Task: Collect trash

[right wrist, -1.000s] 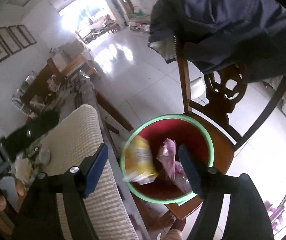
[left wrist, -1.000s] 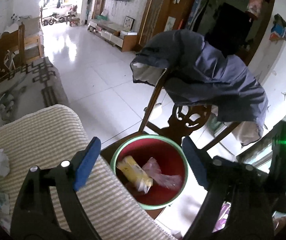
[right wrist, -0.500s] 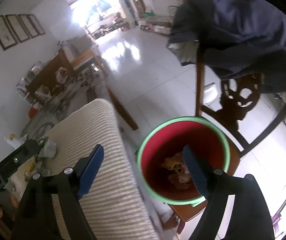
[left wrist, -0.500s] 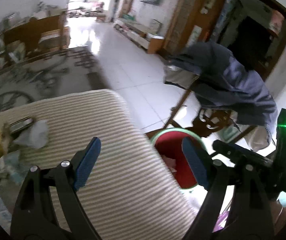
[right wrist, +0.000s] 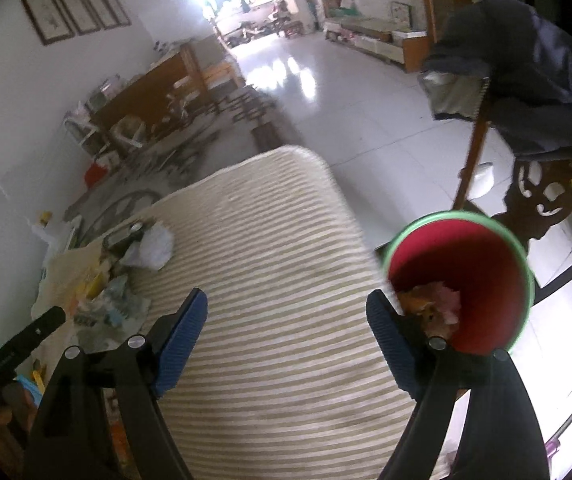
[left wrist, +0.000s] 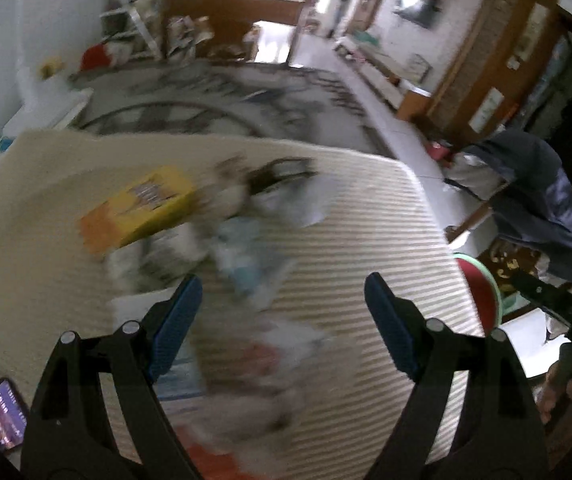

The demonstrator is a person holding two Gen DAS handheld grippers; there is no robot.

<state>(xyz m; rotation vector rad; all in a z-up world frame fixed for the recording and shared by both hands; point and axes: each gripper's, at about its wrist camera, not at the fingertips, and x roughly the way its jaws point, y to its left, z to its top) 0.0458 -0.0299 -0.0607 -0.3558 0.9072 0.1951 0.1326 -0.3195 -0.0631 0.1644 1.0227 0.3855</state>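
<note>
My left gripper [left wrist: 281,280] hangs open and empty over a blurred heap of trash on a striped cushion [left wrist: 366,240]. The heap holds a yellow box [left wrist: 141,208], crumpled white plastic [left wrist: 290,200], bluish wrappers [left wrist: 245,260] and a reddish wrapper [left wrist: 261,356]. My right gripper [right wrist: 286,295] is open too, with nothing between its fingers, above bare striped cushion [right wrist: 269,264]. Just right of it stands a red bin [right wrist: 482,264] with a green rim, with wrappers [right wrist: 434,304] at its bottom. The trash heap [right wrist: 117,280] lies far left in that view.
The bin sits on a wooden chair [right wrist: 534,200] draped with a dark blue jacket [right wrist: 526,60]. A lit phone [left wrist: 3,412] lies at the cushion's near left corner. Past the cushion are a patterned rug [left wrist: 205,108], glossy white floor tiles [right wrist: 346,112] and wooden furniture [right wrist: 157,80].
Both grippers have swung left, away from above the bin and over the cushion. The left one now faces the trash heap. The yellow and pink wrappers now lie deep in the bin.
</note>
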